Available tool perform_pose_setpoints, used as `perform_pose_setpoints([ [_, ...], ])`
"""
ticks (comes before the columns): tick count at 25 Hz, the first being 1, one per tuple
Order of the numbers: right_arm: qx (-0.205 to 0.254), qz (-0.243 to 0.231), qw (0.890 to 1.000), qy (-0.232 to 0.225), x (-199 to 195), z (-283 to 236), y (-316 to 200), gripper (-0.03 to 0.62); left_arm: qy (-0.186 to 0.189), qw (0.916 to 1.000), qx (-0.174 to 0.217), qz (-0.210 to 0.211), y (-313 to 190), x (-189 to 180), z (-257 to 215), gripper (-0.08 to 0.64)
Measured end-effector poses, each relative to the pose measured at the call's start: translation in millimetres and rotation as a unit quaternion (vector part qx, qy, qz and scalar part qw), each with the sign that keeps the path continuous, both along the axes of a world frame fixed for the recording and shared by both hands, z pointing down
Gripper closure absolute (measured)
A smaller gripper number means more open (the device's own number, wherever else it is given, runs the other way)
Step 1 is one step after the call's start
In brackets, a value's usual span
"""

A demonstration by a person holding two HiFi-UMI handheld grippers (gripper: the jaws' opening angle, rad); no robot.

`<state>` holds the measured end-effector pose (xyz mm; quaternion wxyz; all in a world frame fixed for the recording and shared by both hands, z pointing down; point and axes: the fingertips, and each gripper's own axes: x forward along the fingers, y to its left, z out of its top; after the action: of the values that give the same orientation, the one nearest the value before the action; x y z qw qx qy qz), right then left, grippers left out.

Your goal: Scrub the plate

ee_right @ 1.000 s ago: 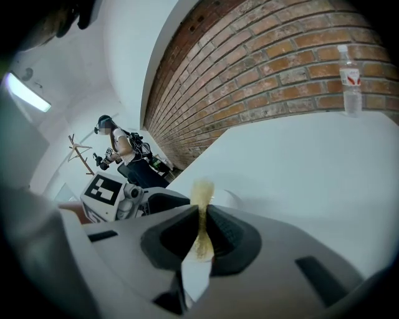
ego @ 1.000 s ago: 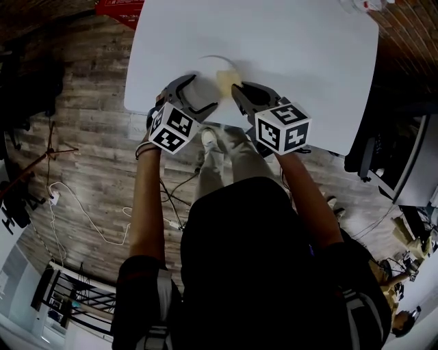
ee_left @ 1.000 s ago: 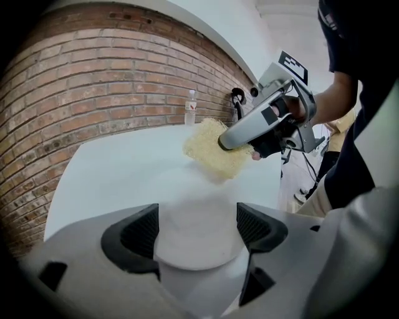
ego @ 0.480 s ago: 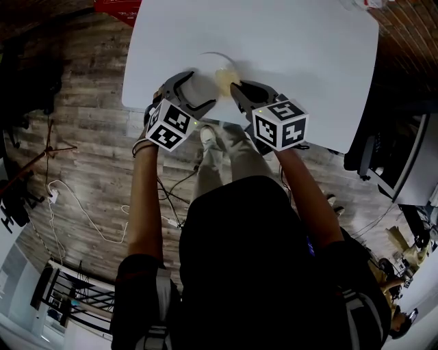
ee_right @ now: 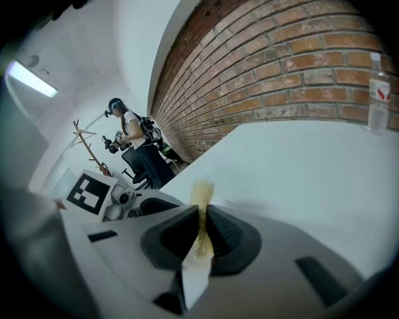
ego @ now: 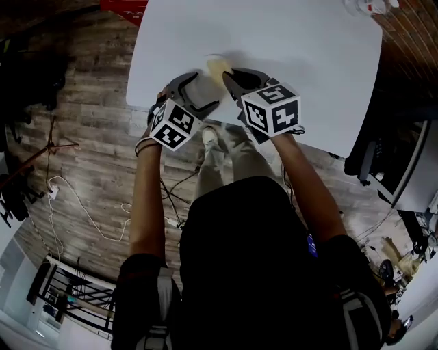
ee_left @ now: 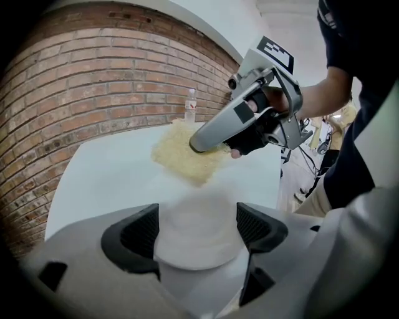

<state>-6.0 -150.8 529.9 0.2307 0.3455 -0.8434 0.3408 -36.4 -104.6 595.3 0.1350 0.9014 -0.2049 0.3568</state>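
Note:
On the near left part of the white table (ego: 301, 48), my left gripper (ego: 204, 89) holds a white plate (ego: 198, 87). In the left gripper view the plate (ee_left: 198, 232) fills the gap between both pads. My right gripper (ego: 223, 74) is shut on a thin yellow scouring pad (ego: 215, 65), seen edge-on between its pads in the right gripper view (ee_right: 201, 218). In the left gripper view the pad (ee_left: 185, 154) rests just past the plate's far rim under the right gripper (ee_left: 212, 142).
A clear plastic bottle (ee_right: 379, 87) stands at the table's far edge by the brick wall (ee_left: 93, 81). A red object (ego: 123, 7) lies on the wood floor beyond the table's left corner. Another person (ee_right: 134, 140) stands far off.
My right gripper has carried the scouring pad left and away from me along the plate. My left gripper and the plate have barely shifted.

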Motion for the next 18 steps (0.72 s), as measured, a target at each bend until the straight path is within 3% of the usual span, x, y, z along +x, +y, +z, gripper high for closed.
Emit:
perform_pose_setpoints([
  [18,-0.023,-0.064,0.996,0.058,-34.4,32.5,-16.2,0.549,0.004,1.0,0.003,-0.005,0.4,-1.6,0.4,0.189],
])
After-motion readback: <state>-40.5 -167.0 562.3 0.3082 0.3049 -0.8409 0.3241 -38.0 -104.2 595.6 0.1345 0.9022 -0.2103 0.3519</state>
